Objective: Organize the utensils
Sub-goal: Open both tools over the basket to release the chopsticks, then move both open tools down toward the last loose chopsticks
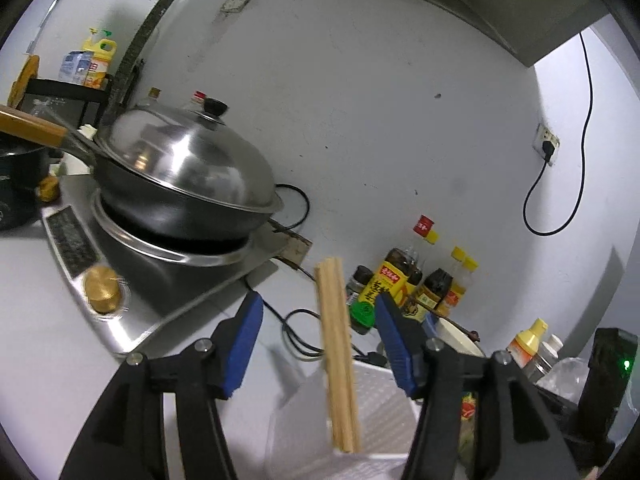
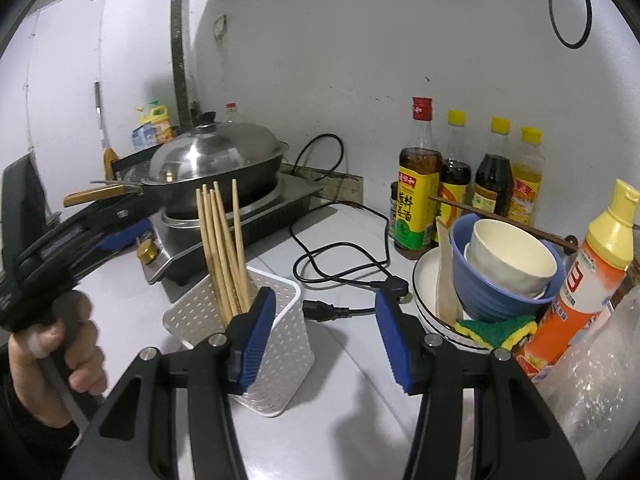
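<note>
Several light wooden chopsticks [image 2: 224,248] stand tilted in a white perforated holder [image 2: 280,320] on the counter. In the left wrist view a pair of those chopsticks [image 1: 336,344] rises from the holder [image 1: 380,400] between the blue pads of my left gripper [image 1: 318,300], which is open and touches neither stick. A hand carries the left gripper [image 2: 132,224] just left of the holder. My right gripper [image 2: 324,300] is open and empty, its left finger in front of the holder. A dark chopstick [image 2: 500,216] lies across stacked bowls [image 2: 500,292], and a white spoon [image 2: 446,280] leans in the plate.
A lidded wok [image 2: 216,156] sits on an induction cooker [image 2: 248,216] at the left. Sauce bottles [image 2: 416,200] line the wall, with a squeeze bottle [image 2: 588,272] at the right. A black power cable [image 2: 340,276] trails across the counter. A yellow-green sponge [image 2: 496,328] rests on the plate's rim.
</note>
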Action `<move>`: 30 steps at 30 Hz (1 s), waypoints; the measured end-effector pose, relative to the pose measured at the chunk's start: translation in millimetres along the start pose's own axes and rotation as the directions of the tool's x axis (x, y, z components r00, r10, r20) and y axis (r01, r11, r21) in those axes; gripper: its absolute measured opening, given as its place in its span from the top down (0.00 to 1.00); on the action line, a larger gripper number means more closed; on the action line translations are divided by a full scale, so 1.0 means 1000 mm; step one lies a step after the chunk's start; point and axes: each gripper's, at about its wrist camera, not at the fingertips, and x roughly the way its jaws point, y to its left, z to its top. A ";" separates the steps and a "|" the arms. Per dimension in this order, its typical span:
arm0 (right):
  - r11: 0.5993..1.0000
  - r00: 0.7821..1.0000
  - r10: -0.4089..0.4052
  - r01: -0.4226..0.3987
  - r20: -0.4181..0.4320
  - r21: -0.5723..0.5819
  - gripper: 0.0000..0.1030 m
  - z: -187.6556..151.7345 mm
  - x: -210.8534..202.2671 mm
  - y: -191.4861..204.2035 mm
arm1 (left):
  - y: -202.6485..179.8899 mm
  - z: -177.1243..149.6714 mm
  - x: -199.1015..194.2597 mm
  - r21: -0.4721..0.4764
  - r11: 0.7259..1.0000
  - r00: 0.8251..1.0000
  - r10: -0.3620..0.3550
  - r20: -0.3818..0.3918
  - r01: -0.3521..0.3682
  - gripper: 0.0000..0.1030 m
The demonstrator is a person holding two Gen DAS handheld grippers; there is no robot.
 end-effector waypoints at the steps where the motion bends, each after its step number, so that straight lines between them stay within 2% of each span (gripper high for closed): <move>1: 1.000 1.000 -0.007 0.007 -0.001 0.004 0.52 0.001 -0.001 0.002 | 0.004 0.001 -0.002 0.000 1.000 1.000 0.003 0.001 -0.003 0.43; 5: 1.000 1.000 -0.030 0.031 -0.002 0.008 0.52 0.004 -0.003 0.011 | 0.024 0.005 -0.012 -0.014 1.000 1.000 0.015 -0.012 -0.015 0.43; 12: 0.998 0.998 -0.058 0.058 -0.004 -0.012 0.52 0.006 -0.006 0.040 | 0.050 0.009 -0.033 0.022 1.000 0.999 0.017 -0.044 -0.016 0.43; 30: 0.992 0.997 -0.060 0.054 -0.049 -0.111 0.52 0.009 -0.001 0.113 | 0.107 0.003 -0.071 0.028 0.997 0.996 0.067 -0.064 -0.065 0.43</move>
